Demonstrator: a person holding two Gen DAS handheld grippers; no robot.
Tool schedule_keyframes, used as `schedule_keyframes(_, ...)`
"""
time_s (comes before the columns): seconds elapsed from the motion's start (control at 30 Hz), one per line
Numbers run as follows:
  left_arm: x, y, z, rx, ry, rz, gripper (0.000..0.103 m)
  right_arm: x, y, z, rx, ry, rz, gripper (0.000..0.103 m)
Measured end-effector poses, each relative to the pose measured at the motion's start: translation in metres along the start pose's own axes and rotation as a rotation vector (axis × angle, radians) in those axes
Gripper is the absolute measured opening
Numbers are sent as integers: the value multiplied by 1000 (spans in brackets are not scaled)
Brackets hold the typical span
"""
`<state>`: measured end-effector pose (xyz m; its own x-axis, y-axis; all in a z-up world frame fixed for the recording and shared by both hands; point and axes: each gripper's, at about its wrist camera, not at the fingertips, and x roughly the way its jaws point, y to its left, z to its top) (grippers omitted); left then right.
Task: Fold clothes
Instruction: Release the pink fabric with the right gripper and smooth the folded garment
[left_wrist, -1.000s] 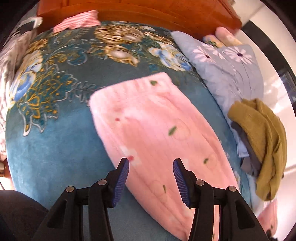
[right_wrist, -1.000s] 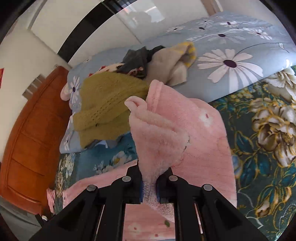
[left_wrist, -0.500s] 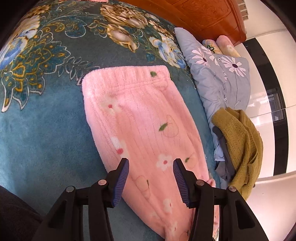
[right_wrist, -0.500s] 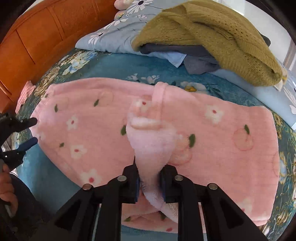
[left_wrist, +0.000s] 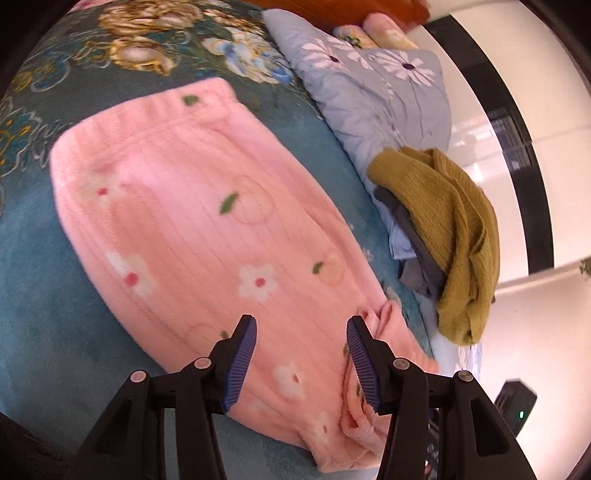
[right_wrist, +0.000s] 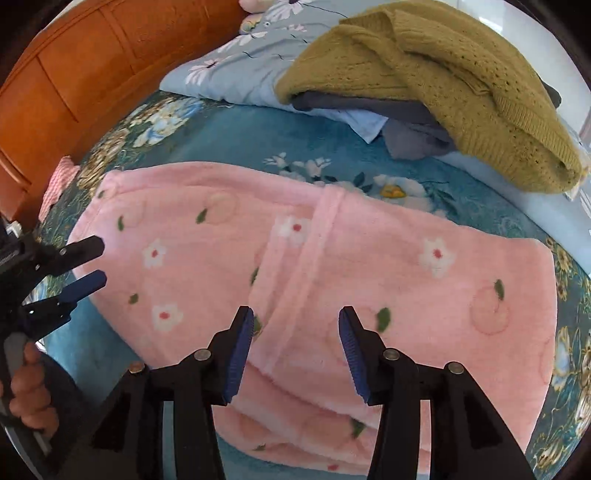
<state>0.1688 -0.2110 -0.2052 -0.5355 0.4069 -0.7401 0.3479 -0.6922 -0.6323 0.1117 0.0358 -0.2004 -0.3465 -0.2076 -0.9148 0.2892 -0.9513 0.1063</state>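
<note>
Pink fleece pajama pants look soft and floppy; grab the cuff band at 12 o'clock. Right gripper is opening, empty; left gripper gapes, empty.

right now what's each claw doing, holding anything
left claw: open, empty, over the pink garment.
right claw: jaws opening, nothing pinched, pink garment lying flat beneath.

Bright daylight, glare whitening the far wall, slight motion blur, strong fisheye bending with dark corners
</note>
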Motion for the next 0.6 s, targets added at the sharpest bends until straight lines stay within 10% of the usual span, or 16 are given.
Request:
schedule_keyframes(0.27, 15, -13, -5, 89, 55, 92, 55, 43, 1, 6, 48, 136, -75, 49)
schedule_keyframes(0.43, 6, 9, 1, -26, 34, 36, 55, 42, -15, 0, 55, 162, -86, 10)
schedule_keyframes(0.6, 0, 15, 3, -56, 10, 22, 55, 13, -43, 0, 195, 123, 88, 7)
